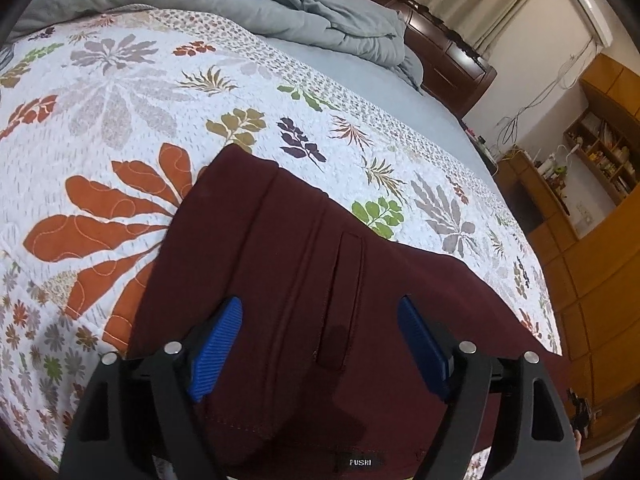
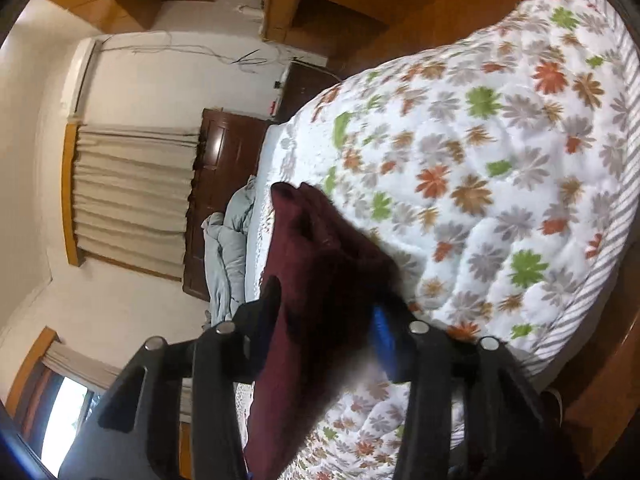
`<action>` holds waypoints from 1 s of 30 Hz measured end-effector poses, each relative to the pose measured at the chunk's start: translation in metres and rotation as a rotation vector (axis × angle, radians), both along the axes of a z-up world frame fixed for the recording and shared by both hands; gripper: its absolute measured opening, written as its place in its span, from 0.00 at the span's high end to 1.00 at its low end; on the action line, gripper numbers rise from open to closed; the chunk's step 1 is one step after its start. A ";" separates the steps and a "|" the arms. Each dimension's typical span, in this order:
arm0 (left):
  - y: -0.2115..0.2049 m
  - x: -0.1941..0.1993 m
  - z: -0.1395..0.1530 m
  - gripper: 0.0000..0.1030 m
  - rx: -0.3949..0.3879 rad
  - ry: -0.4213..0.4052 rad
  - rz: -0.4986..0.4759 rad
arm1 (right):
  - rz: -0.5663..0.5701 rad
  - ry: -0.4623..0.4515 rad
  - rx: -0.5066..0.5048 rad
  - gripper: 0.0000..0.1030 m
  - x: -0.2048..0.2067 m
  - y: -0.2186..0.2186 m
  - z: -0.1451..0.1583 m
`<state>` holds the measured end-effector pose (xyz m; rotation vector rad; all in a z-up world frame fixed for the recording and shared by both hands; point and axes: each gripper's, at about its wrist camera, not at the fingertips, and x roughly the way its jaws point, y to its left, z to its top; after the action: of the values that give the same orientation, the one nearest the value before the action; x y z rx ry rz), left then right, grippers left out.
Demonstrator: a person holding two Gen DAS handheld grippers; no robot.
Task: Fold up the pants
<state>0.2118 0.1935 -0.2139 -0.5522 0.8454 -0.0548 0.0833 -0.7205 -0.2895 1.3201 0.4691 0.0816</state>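
Bedroom walls, pale curtains [image 2: 132,196] and wooden cupboards [image 1: 600,240] ring a bed [image 1: 360,76] with a dark headboard [image 1: 448,52]. Over most of the bed lies a white quilt [image 1: 120,120] printed with leaves and flowers, and a grey duvet [image 1: 256,4] is bunched up at the headboard end.

On the quilt lie the maroon pants [image 1: 280,260], spread fairly flat near the bed's edge, with a welt pocket showing and a small label low in the left wrist view. The left gripper [image 1: 320,344] hovers over them with its jaws wide; the blue pads [image 1: 218,344] stand apart and pinch nothing. The right gripper [image 2: 324,320] has a thick bunch of the maroon cloth between its jaws, at a middling width; the frame is blurred, so I cannot tell whether the pads actually press on it.

My reading is that a fold is under way, with the right side carrying or laying cloth. Next, the left jaws need a fresh edge to take, or the layer needs smoothing.

Only the left view shows the flat stretch of pants and the pocket. Only the right view shows the raised bunch, the curtains and a window [image 2: 68,412].
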 end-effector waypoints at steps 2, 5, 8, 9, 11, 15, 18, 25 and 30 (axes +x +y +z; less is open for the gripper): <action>0.000 0.000 0.000 0.22 -0.003 0.000 0.002 | 0.013 0.000 0.003 0.57 0.003 0.002 0.002; 0.000 0.000 -0.001 0.22 0.003 0.000 -0.001 | 0.014 0.033 -0.004 0.63 0.010 0.001 0.007; 0.000 0.000 -0.001 0.22 0.001 -0.001 -0.001 | 0.016 0.087 -0.026 0.77 0.015 0.003 0.014; 0.000 0.000 -0.001 0.21 -0.001 -0.002 -0.001 | 0.014 0.104 -0.037 0.80 0.017 0.004 0.018; 0.001 -0.001 -0.001 0.21 -0.011 -0.007 -0.001 | 0.011 0.151 -0.089 0.82 0.019 0.009 0.032; 0.004 -0.004 -0.001 0.21 -0.036 -0.018 0.004 | 0.008 0.182 -0.210 0.83 0.026 0.025 0.073; 0.006 -0.005 -0.001 0.21 -0.058 -0.025 0.004 | 0.018 0.203 -0.345 0.83 0.035 0.047 0.113; 0.014 -0.011 -0.001 0.21 -0.129 -0.056 -0.003 | 0.040 0.188 -0.557 0.83 0.053 0.100 0.185; 0.016 -0.014 0.000 0.21 -0.160 -0.075 -0.018 | 0.062 0.179 -0.676 0.83 0.064 0.137 0.216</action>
<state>0.1977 0.2098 -0.2137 -0.6884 0.7766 -0.1596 0.1473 -0.5838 -0.0736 0.6503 0.6221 -0.1378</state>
